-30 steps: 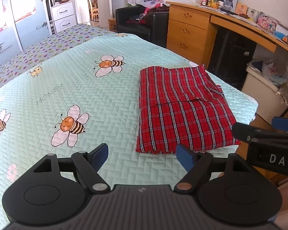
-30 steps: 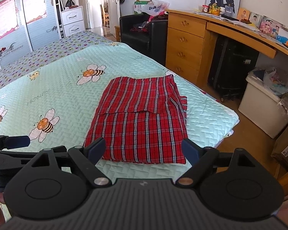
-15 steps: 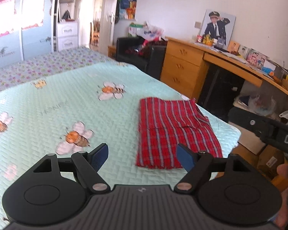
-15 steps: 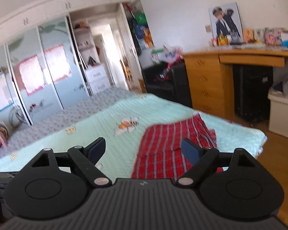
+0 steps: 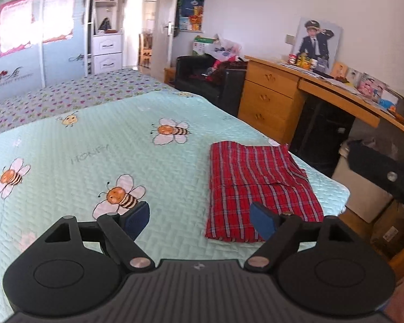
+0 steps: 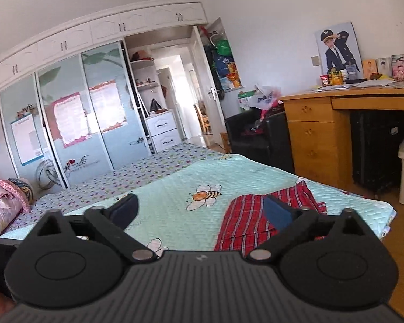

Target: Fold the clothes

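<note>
Bright daylight, both views. Doorway [image 6: 175, 91] and wardrobe doors [image 5: 37, 21] blown out with glare. Heavy fisheye bending and dark corners. Slight softness overall; shadows faint on the bed [image 5: 94, 145].

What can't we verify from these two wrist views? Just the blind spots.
- Red plaid garment, right wrist view: near edge hidden behind the right gripper body and its finger.
- Same garment, left wrist view: near right corner covered by a finger of the left gripper; layers underneath not visible.
- Desk, left wrist view: right end cut off by the frame; items on it too small and blurred to identify.
</note>
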The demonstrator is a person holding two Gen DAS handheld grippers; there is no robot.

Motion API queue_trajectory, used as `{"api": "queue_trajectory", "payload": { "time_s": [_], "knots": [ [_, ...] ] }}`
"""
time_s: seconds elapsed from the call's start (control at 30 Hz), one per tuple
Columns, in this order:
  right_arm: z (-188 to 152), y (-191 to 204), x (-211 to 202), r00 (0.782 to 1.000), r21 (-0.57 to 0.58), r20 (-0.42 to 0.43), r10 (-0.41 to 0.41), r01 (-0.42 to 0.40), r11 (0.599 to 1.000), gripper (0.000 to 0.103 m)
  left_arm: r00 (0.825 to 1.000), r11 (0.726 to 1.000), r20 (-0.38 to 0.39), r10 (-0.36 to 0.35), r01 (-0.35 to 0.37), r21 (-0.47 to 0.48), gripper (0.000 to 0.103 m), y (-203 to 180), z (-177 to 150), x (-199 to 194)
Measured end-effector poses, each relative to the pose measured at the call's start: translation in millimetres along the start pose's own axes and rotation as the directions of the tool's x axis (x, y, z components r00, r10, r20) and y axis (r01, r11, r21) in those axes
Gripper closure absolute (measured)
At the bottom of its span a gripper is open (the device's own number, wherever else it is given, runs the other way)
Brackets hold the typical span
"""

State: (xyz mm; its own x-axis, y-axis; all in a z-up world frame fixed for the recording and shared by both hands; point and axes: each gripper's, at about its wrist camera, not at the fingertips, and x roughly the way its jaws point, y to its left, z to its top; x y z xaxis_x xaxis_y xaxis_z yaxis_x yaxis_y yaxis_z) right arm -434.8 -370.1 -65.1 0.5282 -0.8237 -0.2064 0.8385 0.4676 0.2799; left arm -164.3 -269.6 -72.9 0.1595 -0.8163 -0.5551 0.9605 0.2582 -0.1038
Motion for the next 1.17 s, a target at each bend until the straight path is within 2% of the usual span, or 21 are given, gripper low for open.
{"api": "queue_trajectory", "payload": {
  "time_s": [0.13,0.17,0.23,0.3,0.43,0.57,0.67,0.8,0.9,1.03,1.17],
  "knots": [
    [-2,7,-7,0.999,-0.034,0.035,0.033,-0.032,0.999,0.002,0.998,0.999,0.033,0.049,-0.049,-0.006,0.019,6,-4,-8],
    [-2,9,-8,0.998,-0.043,0.04,0.046,-0.044,0.998,0.0,0.997,0.998,0.046,0.067,-0.067,0.002,0.016,6,-4,-12],
    [-1,14,-10,0.996,-0.064,0.051,0.072,-0.069,0.996,0.0,0.991,0.993,0.059,0.116,-0.118,0.021,0.0,6,-6,-18],
    [-2,20,-13,0.993,-0.079,0.078,0.092,-0.086,0.993,0.0,0.985,0.986,0.066,0.158,-0.16,0.035,0.0,7,-7,-23],
    [-5,28,-24,0.982,-0.047,0.138,0.127,-0.122,0.991,0.0,0.989,0.993,0.09,0.115,-0.114,-0.023,0.0,22,-7,-34],
    [-7,25,-32,0.971,0.05,0.181,0.158,-0.17,0.984,0.0,0.983,0.991,0.137,0.122,-0.114,-0.063,0.0,31,-12,-46],
    [-6,26,-36,0.953,0.055,0.215,0.212,-0.229,0.972,0.0,0.982,0.987,0.139,0.13,-0.114,-0.118,0.0,43,-15,-52],
    [-5,52,-37,0.921,-0.04,0.24,0.305,-0.305,0.952,0.0,0.978,0.967,0.129,0.162,-0.131,-0.218,0.0,73,-21,-65],
    [-10,84,-36,0.885,-0.103,0.217,0.413,-0.4,0.911,0.001,0.965,0.948,0.129,0.23,-0.192,-0.255,0.0,96,-26,-79],
    [-17,135,-30,0.83,-0.155,0.165,0.533,-0.512,0.845,0.005,0.925,0.903,0.123,0.358,-0.31,-0.297,0.0,125,-36,-107],
    [-22,180,-25,0.776,-0.165,0.105,0.622,-0.604,0.78,0.005,0.875,0.835,0.09,0.475,-0.416,-0.361,0.0,156,-45,-140]
  ]
}}
